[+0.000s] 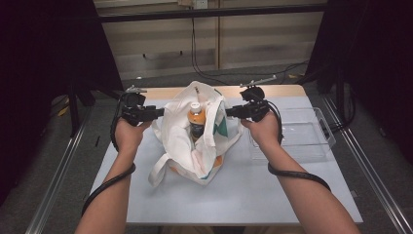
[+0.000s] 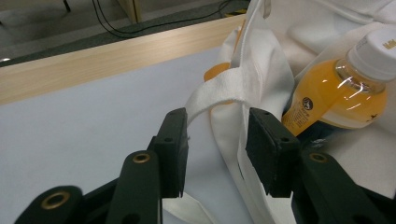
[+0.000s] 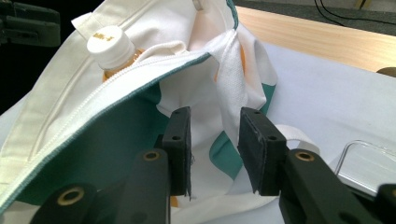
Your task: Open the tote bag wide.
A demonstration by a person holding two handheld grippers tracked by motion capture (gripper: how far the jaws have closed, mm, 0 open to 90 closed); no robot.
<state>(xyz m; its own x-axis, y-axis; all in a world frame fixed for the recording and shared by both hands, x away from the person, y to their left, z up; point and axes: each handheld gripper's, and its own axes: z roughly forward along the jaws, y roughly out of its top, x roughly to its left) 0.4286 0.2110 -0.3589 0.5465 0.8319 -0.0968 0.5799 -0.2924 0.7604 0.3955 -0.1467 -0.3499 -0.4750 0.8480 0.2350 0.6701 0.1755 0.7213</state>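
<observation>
Left gripper (image 2: 215, 149): jaws parted, nothing pinched yet. The white strap (image 2: 219, 91) of the tote bag (image 2: 266, 60) loops across just ahead of the pads, w/ the bag's side edge running down through the gap between them, so a squeeze here would likely catch strap or edge fabric. Looks lined up for a grab, prob. to spread or steady the bag's mouth.

Right gripper (image 3: 215, 149): also apart, not gripping. Directly ahead of its tips hangs the bag's other strap (image 3: 231, 79) w/ the white-and-teal side panel behind it. To its left, the zip-edged rim rises and the bottle's white cap (image 3: 109, 42) pokes above it.

In the high view both grippers, left (image 1: 157, 113) and right (image 1: 230, 112), point inward at opposite sides of the bag (image 1: 195, 141), which sits between them on the grey table (image 1: 253, 195). Mirror-image approach fits a two-sided hold: pull each side outward and the opening stays wide.

Orange drink bottle (image 1: 196, 119) stands roughly upright inside the bag, just beyond the left gripper's right jaw in its own view (image 2: 336, 93), leaning on the cloth. Clear plastic tray (image 1: 311, 131) lies outboard of the right gripper, behind the hand; possibly where the bottle goes or came from, can't tell which.
</observation>
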